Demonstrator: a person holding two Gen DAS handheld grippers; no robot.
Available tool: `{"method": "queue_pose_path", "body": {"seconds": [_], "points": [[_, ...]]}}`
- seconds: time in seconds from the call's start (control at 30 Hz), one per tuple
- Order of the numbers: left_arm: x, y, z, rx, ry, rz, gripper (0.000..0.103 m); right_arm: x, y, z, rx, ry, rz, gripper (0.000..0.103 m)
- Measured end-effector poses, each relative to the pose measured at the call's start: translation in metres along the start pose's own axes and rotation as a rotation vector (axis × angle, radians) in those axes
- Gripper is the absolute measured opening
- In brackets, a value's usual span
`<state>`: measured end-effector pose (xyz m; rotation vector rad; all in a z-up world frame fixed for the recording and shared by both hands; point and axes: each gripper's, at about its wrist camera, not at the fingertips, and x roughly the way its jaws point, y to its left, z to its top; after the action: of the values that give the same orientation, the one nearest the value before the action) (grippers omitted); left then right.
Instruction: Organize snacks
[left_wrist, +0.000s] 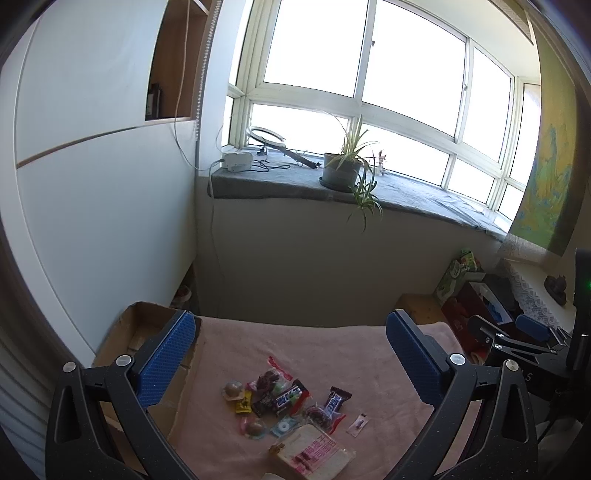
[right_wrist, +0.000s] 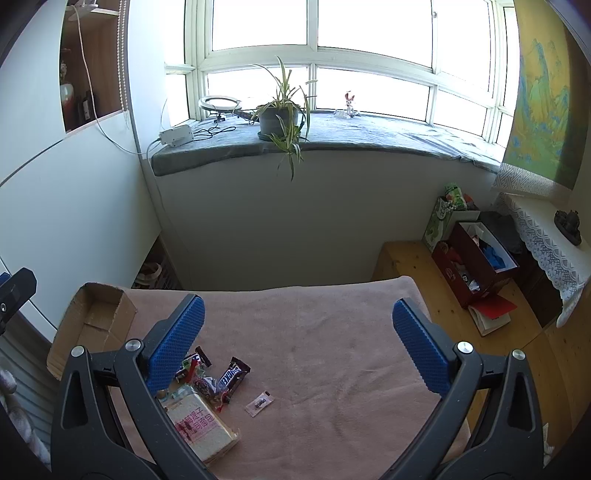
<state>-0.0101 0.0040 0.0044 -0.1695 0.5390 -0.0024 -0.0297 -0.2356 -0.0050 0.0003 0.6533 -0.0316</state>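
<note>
I hold both grippers above a pink cloth (right_wrist: 314, 350). Left gripper (left_wrist: 291, 354) and right gripper (right_wrist: 297, 339) have jaws wide apart, holding nothing. The snacks (left_wrist: 288, 406) lie piled beside a cardboard box (right_wrist: 92, 317), possibly empty.

Bright bay window (right_wrist: 369, 44), grey sill (right_wrist: 369, 133) with potted plant (right_wrist: 280, 114); wooden floor (right_wrist: 406, 266), perhaps pine.
</note>
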Motion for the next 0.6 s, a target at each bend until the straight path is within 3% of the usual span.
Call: {"method": "queue_pose_path", "body": {"seconds": [0.6], "points": [[0.03,0.023,-0.024,-0.075,0.109,0.02,0.103,0.038,0.006,-0.016,-0.024,0.099,0.0,0.103]]}}
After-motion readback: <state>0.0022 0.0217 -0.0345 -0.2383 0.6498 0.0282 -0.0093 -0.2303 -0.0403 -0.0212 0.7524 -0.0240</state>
